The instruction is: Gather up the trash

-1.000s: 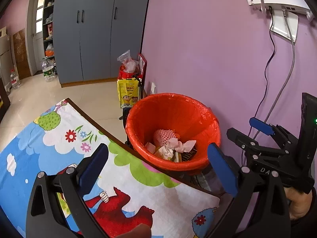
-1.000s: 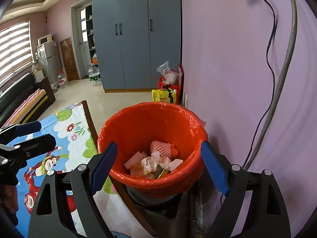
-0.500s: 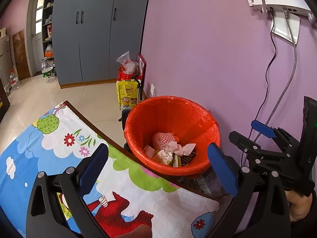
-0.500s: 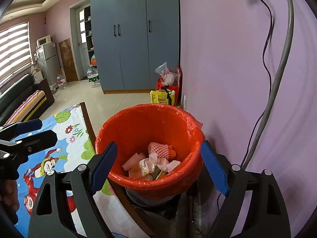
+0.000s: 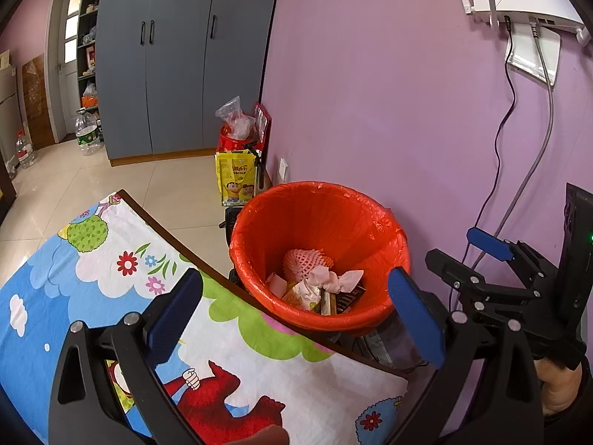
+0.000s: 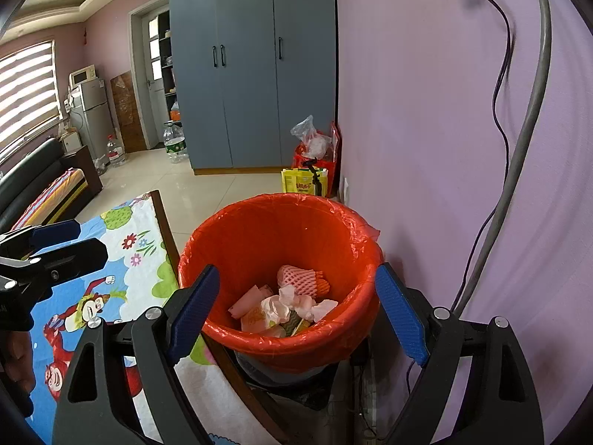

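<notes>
A bin with a red liner stands against the purple wall, just past the table's corner. Inside lie crumpled pink tissues, a pink foam fruit net and wrappers. My left gripper is open and empty, above the table's edge before the bin. My right gripper is open and empty, held over the bin's near rim. It shows in the left wrist view, and the left one in the right wrist view.
The table carries a cartoon-print cloth. Yellow and red bags stand on the floor by the wall. Cables hang down the wall at right. Grey wardrobes and water bottles stand beyond.
Both grippers have drawn back and up a little from the bin, which sits slightly lower and smaller in both views. Both stay open and empty.
</notes>
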Tool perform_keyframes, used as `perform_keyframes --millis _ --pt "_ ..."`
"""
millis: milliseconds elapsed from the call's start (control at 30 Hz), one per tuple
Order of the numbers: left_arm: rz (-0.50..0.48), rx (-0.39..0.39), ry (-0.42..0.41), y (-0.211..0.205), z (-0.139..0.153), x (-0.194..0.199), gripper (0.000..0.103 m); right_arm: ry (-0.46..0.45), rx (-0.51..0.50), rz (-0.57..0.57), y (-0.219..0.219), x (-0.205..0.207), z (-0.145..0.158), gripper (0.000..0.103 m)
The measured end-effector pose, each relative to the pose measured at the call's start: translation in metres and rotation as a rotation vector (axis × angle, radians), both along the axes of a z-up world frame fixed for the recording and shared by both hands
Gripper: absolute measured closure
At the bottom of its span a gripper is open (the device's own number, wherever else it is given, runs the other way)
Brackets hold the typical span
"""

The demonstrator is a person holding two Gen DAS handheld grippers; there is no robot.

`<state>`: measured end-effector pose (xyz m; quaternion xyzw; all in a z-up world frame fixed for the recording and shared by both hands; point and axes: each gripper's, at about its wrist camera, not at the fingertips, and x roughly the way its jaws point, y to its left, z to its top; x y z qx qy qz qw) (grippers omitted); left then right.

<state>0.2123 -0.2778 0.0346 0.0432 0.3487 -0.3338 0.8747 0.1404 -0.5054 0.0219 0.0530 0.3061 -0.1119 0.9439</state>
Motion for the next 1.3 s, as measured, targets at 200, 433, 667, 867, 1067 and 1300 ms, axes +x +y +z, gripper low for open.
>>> perform_keyframes --millis 200,433,667,867,1067,1300 --pt "-0.005 0.003 0.0 -0.0006 -0.0001 -0.0001 0.006 -0.002 0.001 -0.001 0.0001 0.0001 0.0006 0.022" --pt "-0.003 0.005 -0.004 -0.0014 -0.0001 -0.0007 0.006 -0.004 -0.001 0.001 0.0 -0.0004 0.0008 0.022" --pt "-0.009 -0.007 0.007 -0.0009 0.0003 -0.0002 0.006 -0.004 0.002 0.0 0.0003 -0.0004 0.0002 0.022" --pt "-0.007 0.008 -0.005 -0.0011 0.0011 -0.0011 0.006 -0.003 0.002 0.0 0.0003 -0.0005 0.0006 0.022" --pt "-0.013 0.008 -0.008 -0.0016 0.002 -0.0014 0.006 -0.003 0.003 0.0 0.0008 -0.0006 0.0001 0.022" --pt "-0.019 0.004 -0.012 -0.002 0.0032 -0.0018 0.006 -0.003 0.003 0.0 0.0006 -0.0006 0.0002 0.022"
